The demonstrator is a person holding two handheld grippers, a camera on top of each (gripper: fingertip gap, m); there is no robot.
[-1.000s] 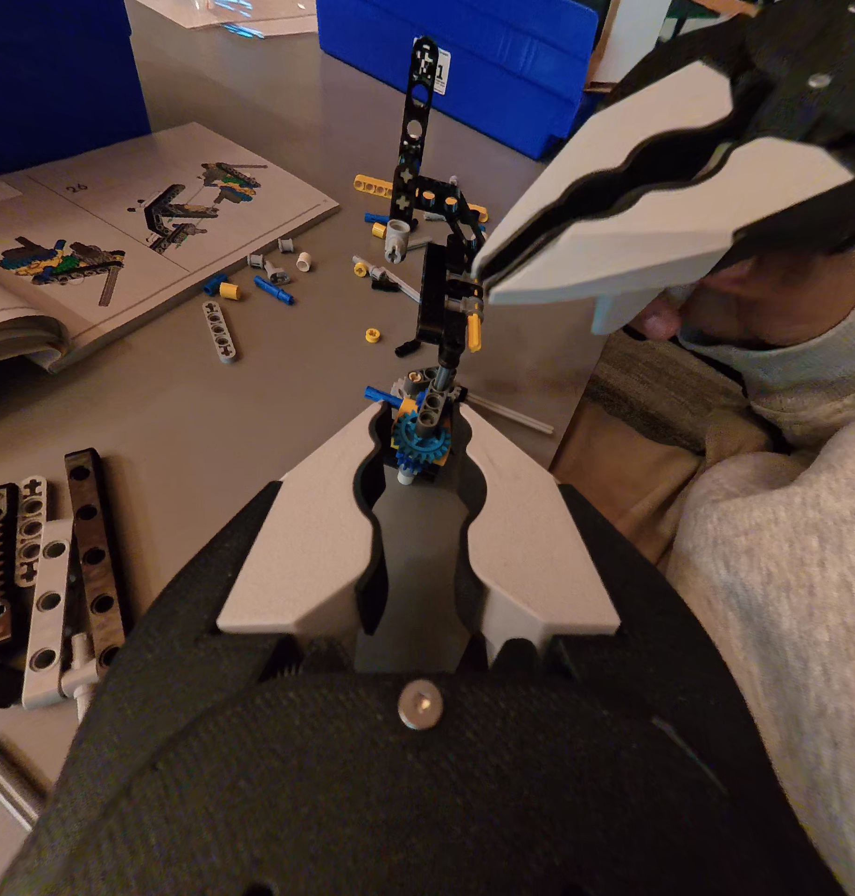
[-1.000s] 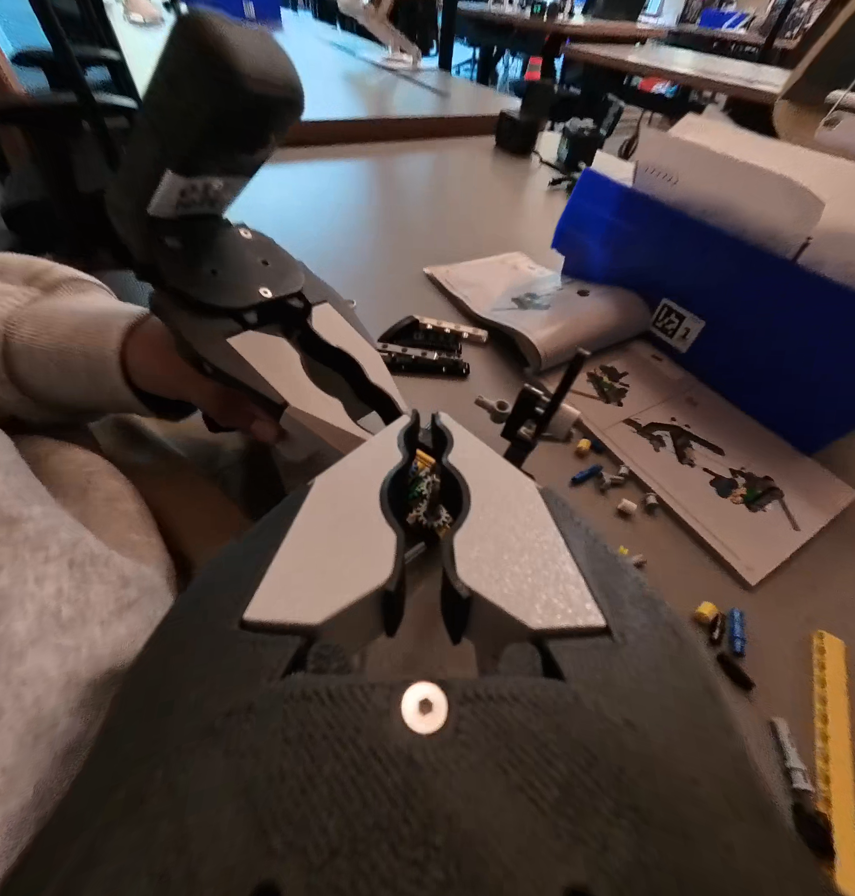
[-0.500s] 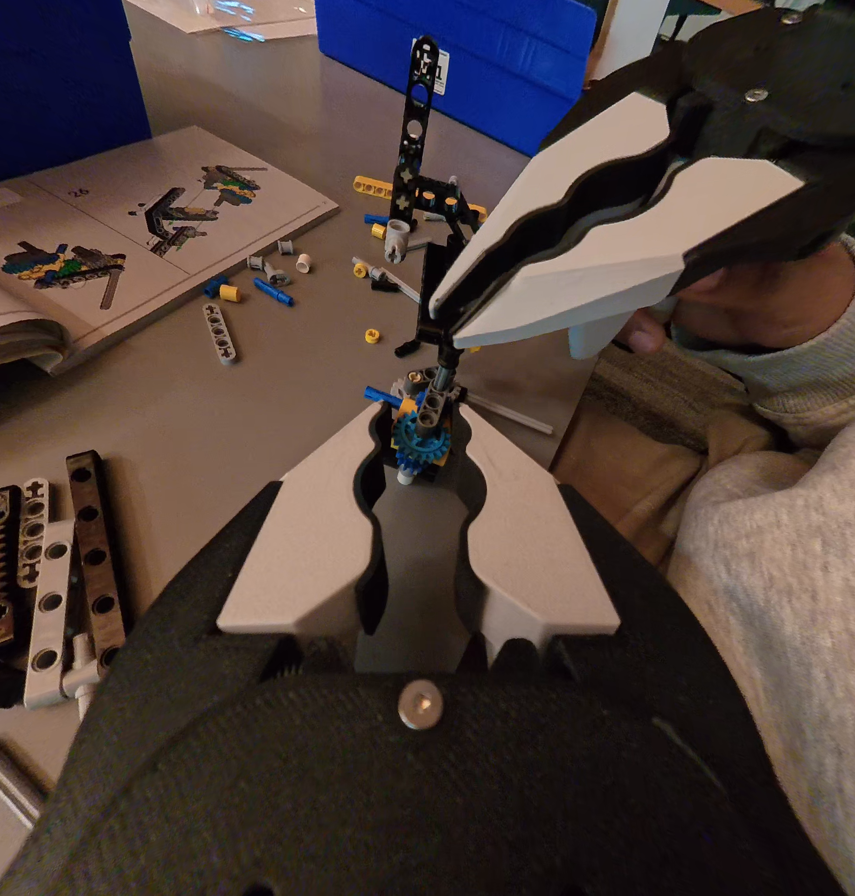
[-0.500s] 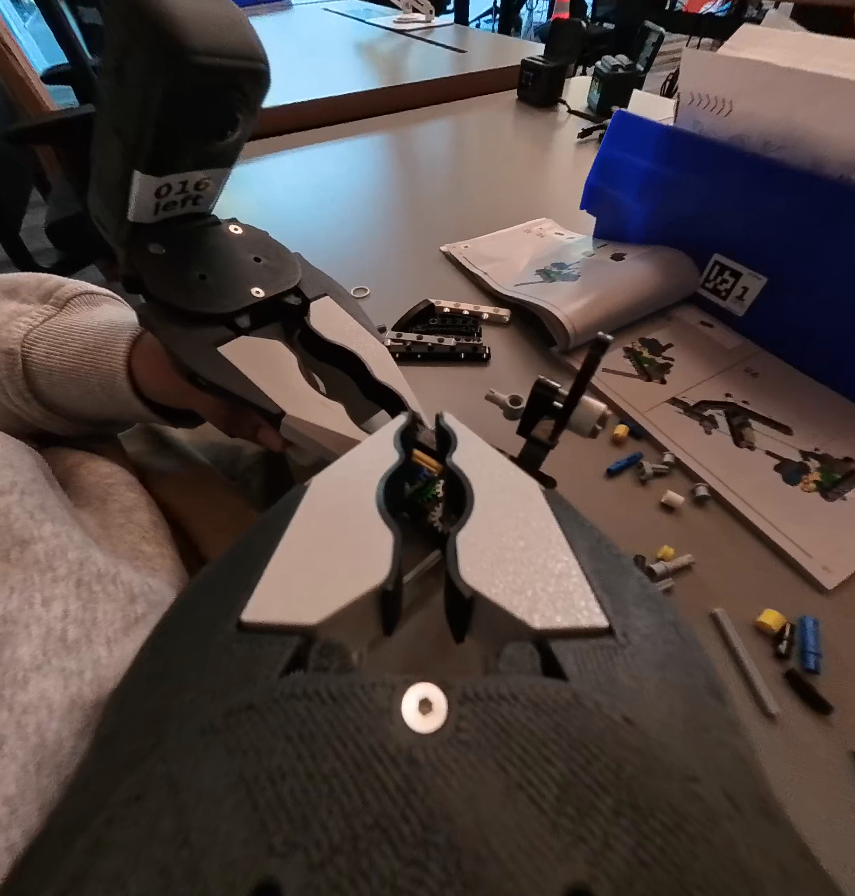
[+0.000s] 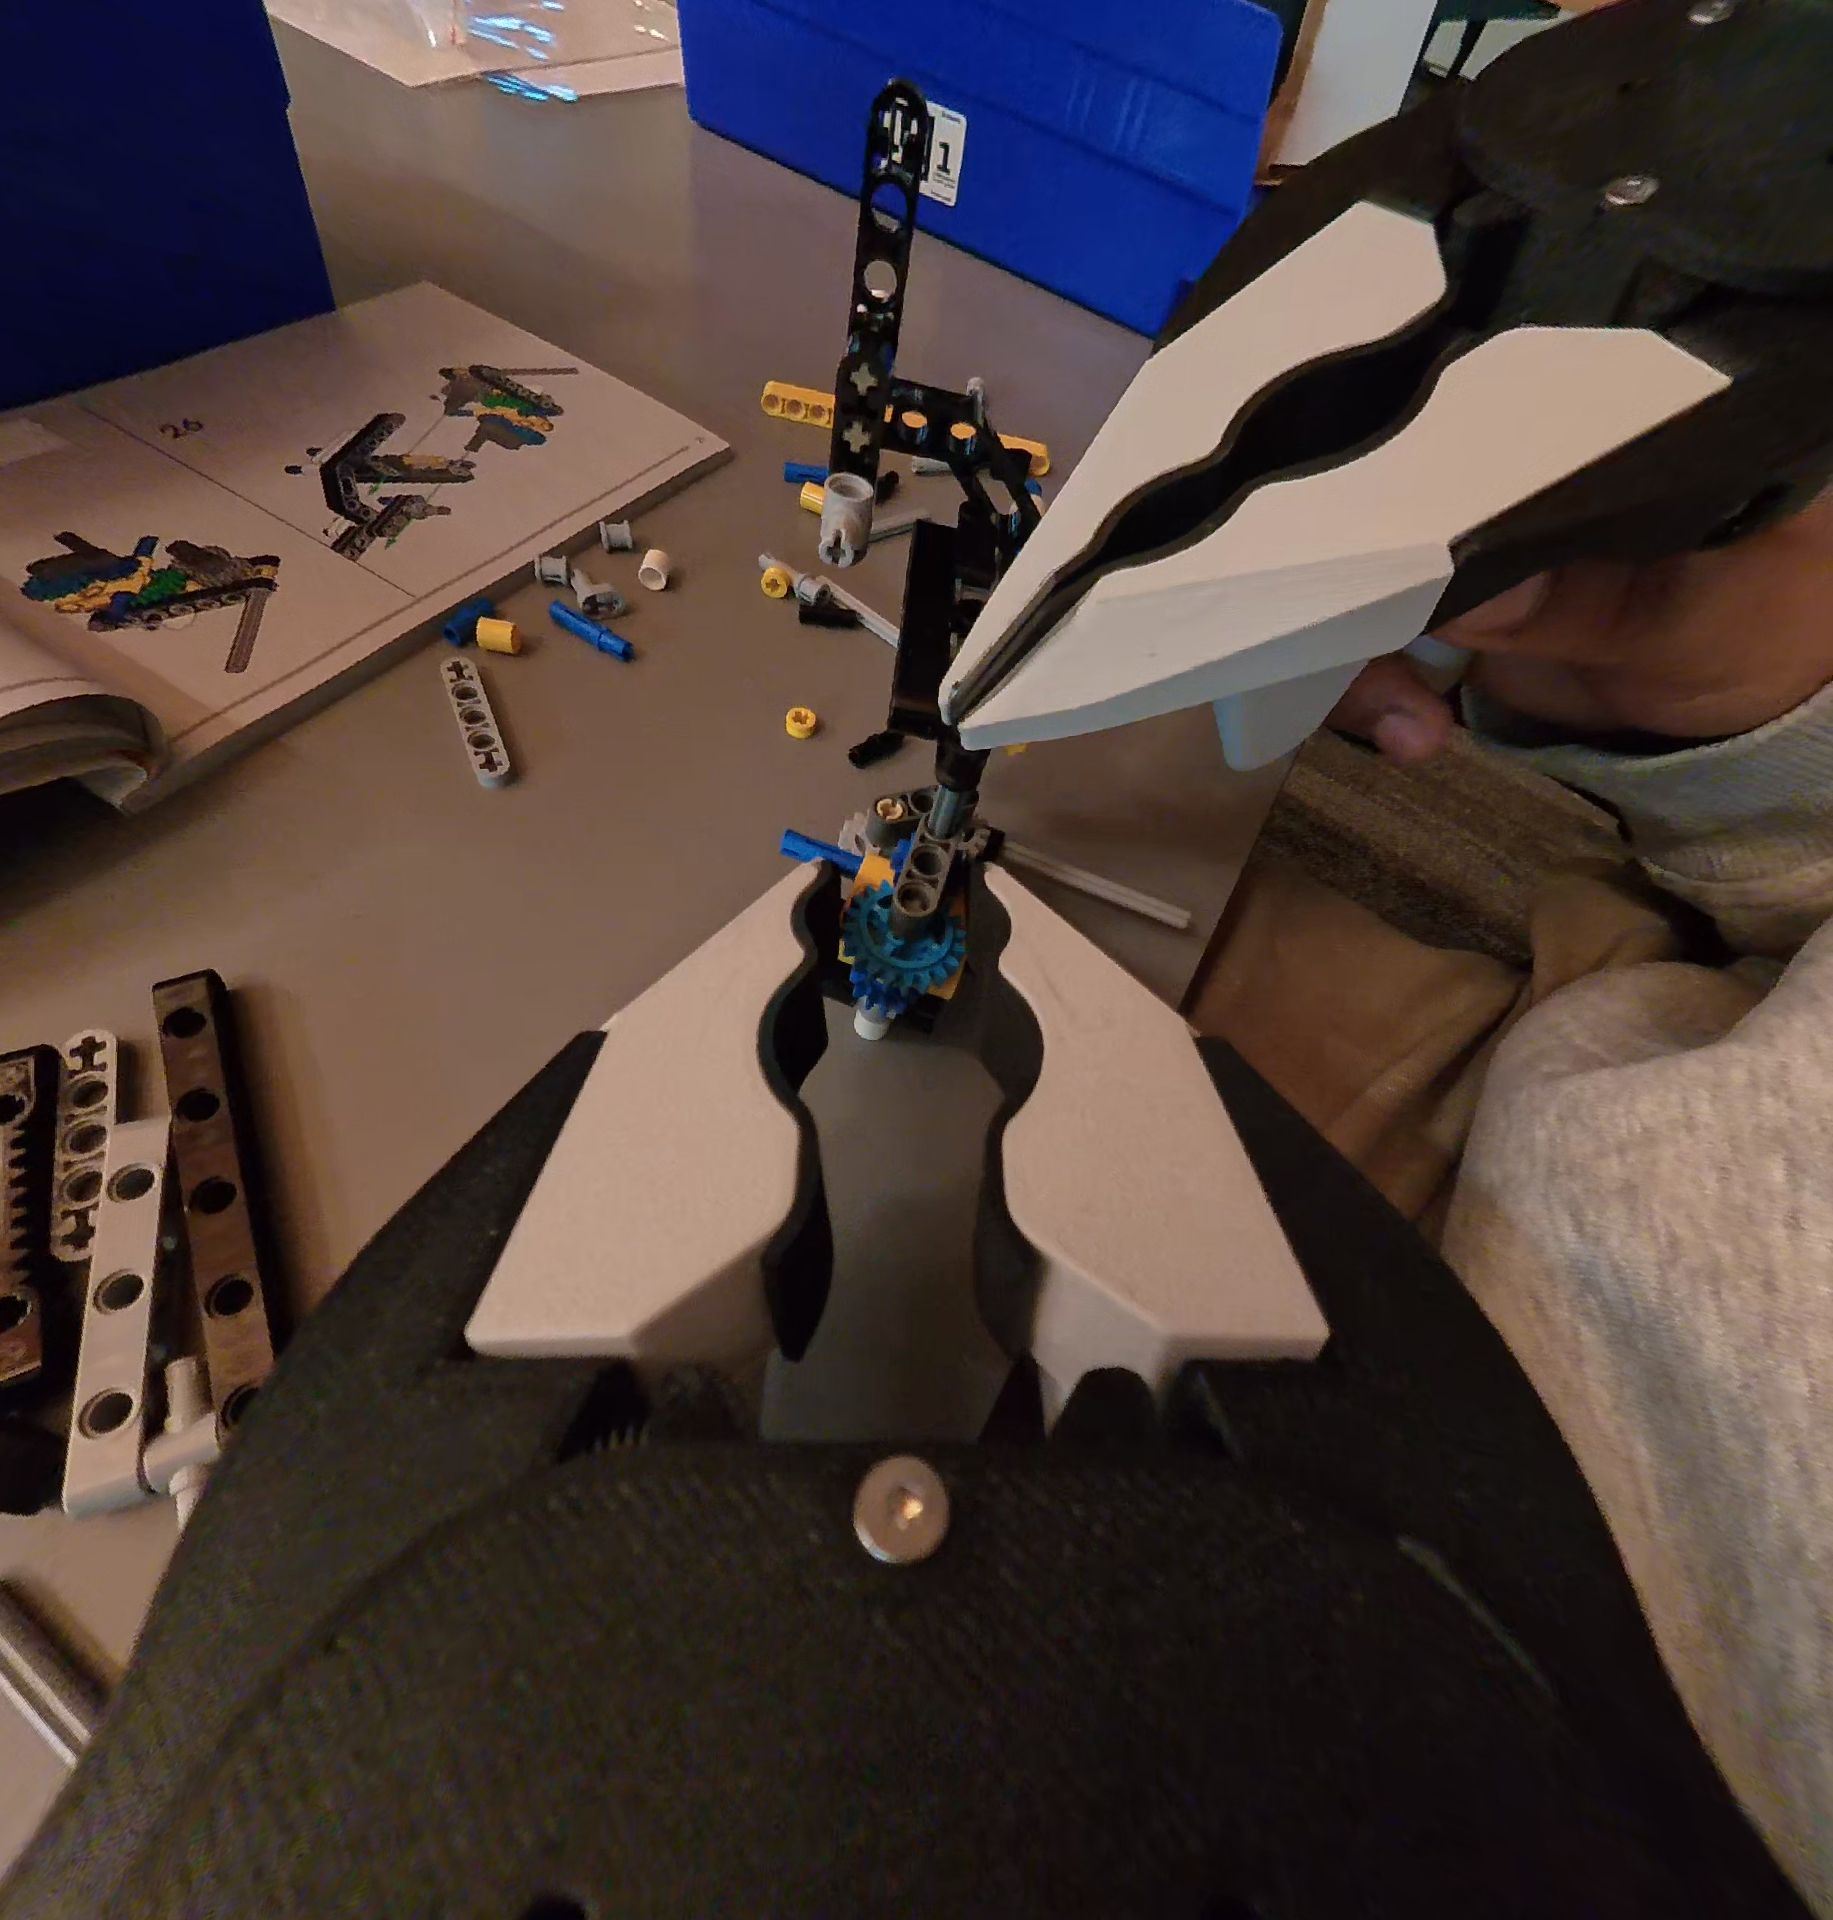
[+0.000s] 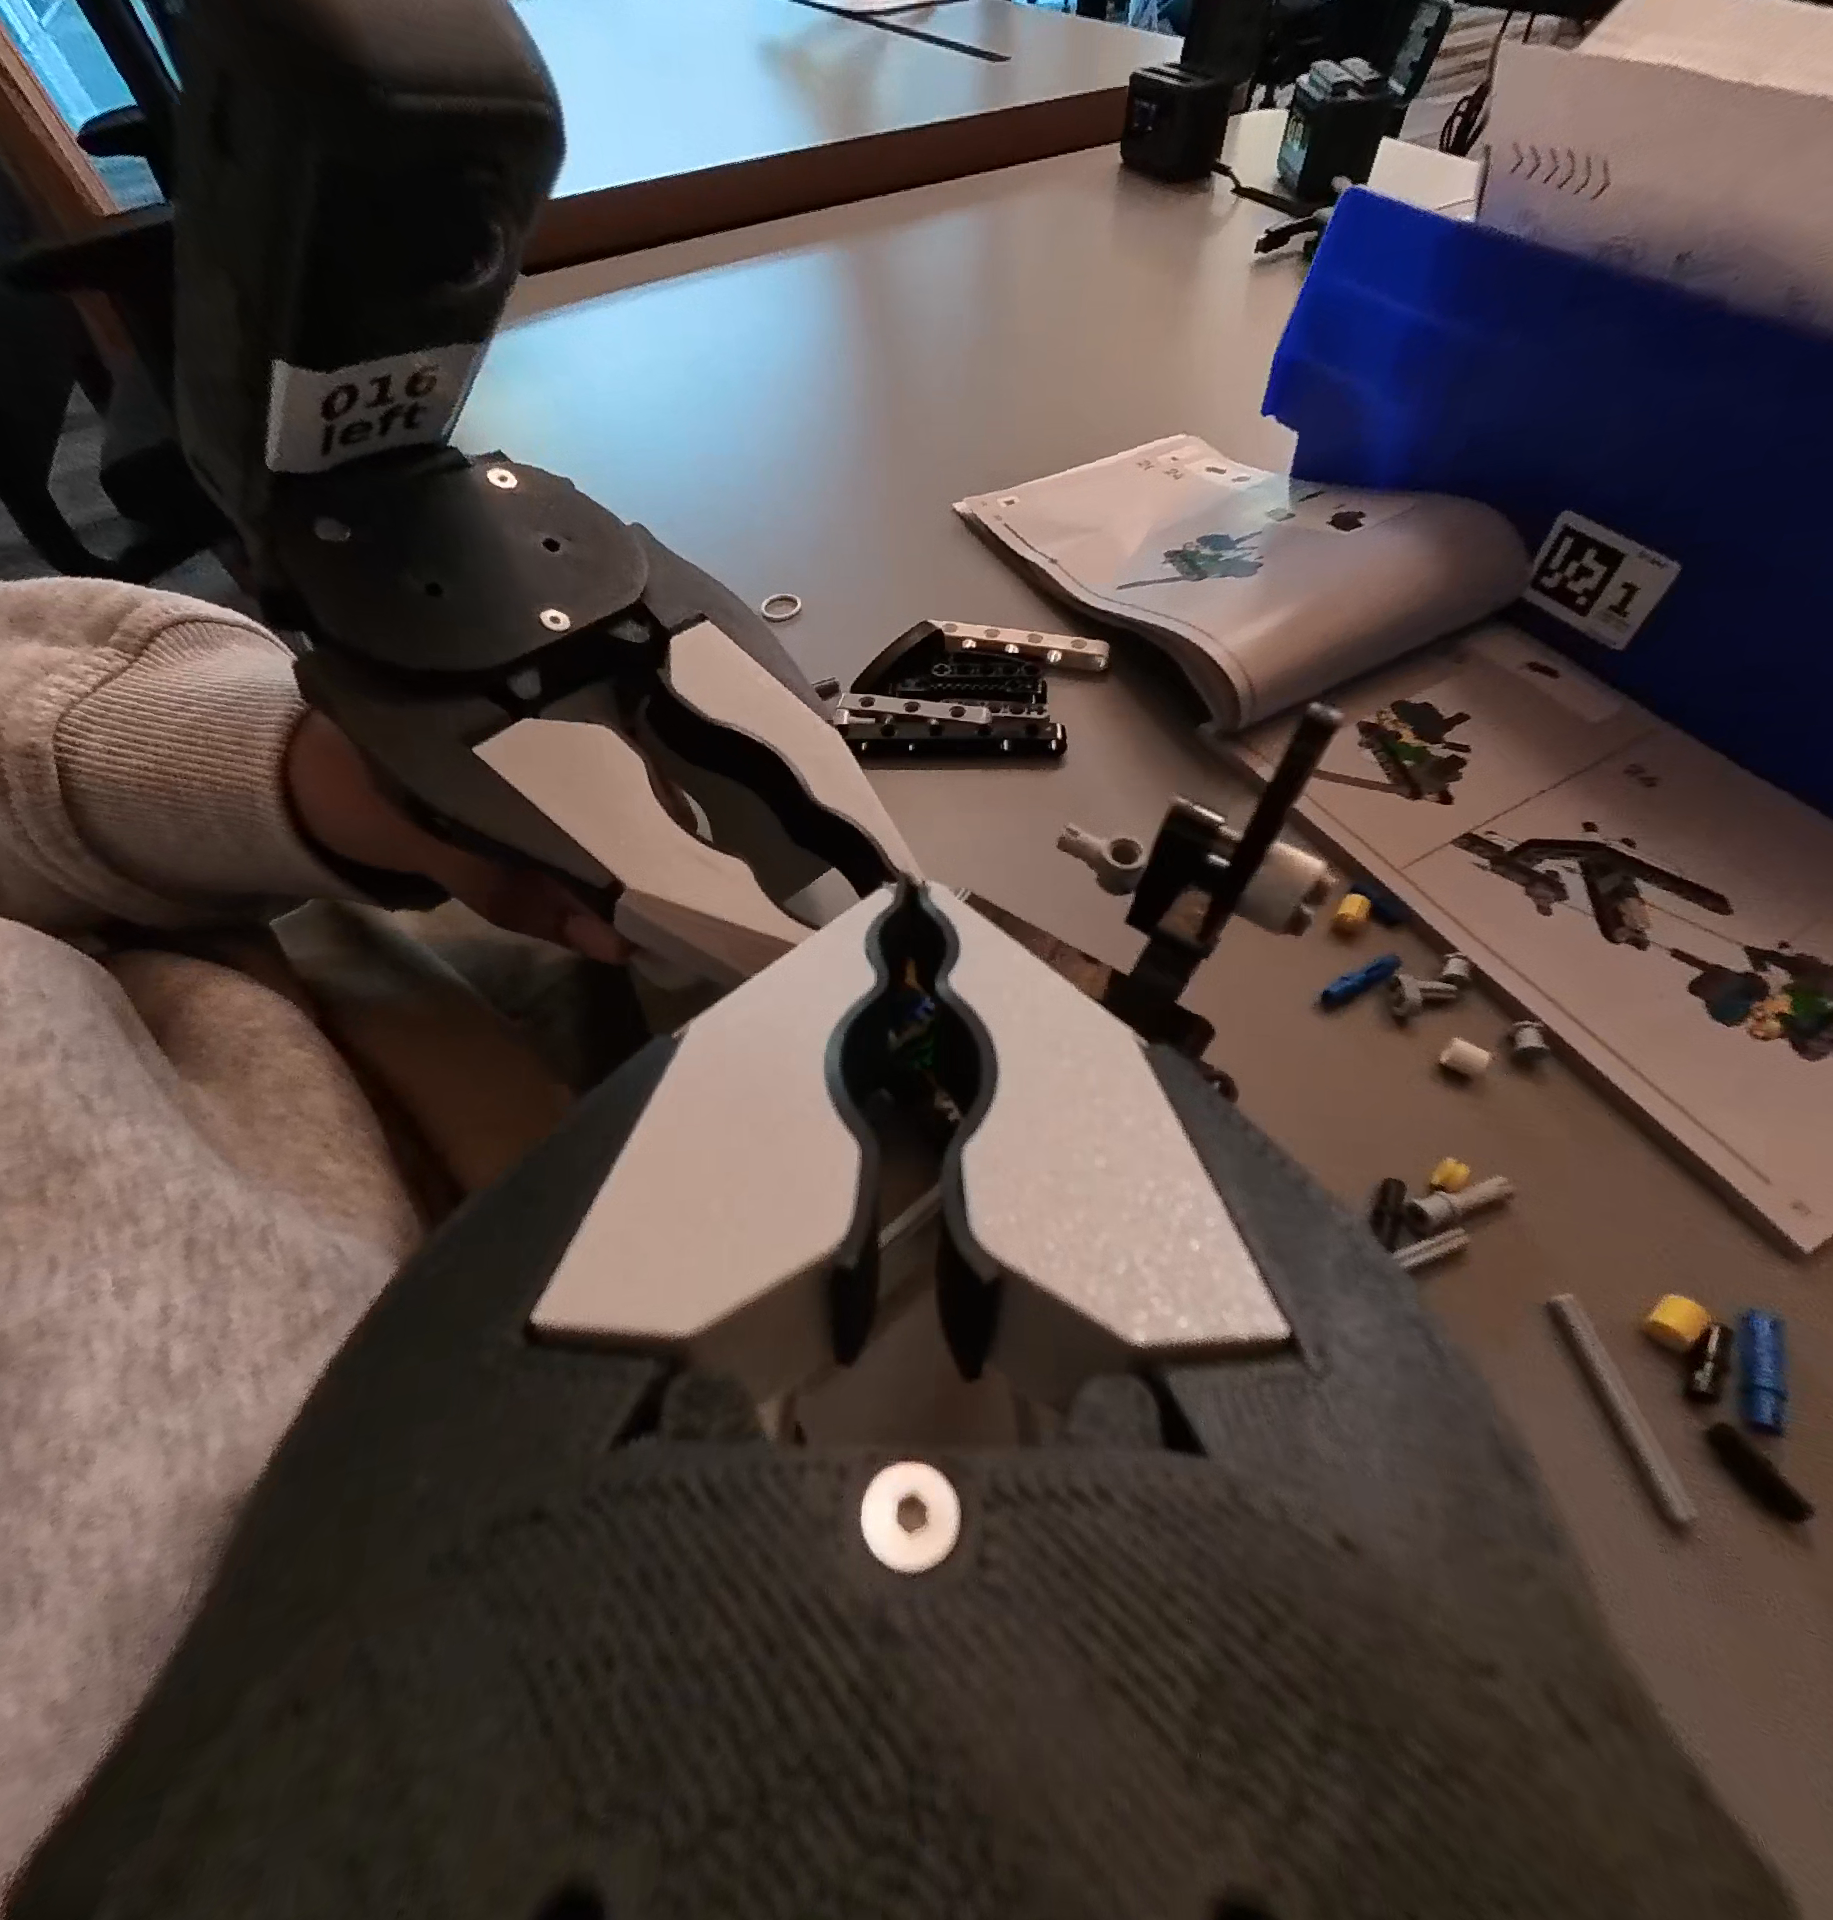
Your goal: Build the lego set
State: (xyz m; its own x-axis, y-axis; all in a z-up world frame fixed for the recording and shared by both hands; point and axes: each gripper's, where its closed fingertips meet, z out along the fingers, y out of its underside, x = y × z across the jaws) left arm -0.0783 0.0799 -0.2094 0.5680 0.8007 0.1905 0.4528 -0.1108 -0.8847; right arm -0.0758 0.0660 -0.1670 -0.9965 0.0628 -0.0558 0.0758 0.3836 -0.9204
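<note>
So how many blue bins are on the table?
2: one blue bin far side, behind the tall black beam; another far left, beyond the open booklet. More may be hidden.

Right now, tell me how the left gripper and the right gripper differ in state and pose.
The left gripper has its fingers spread around the lego assembly, clamped on its blue-gear end; the right gripper has its fingers nearly closed, tips pinching a thin dark piece at the assembly's top. The left gripper comes in from below in the left wrist view; the right gripper slants down from the upper right. Both have grey fingers on black bodies and meet at the same assembly.
</note>
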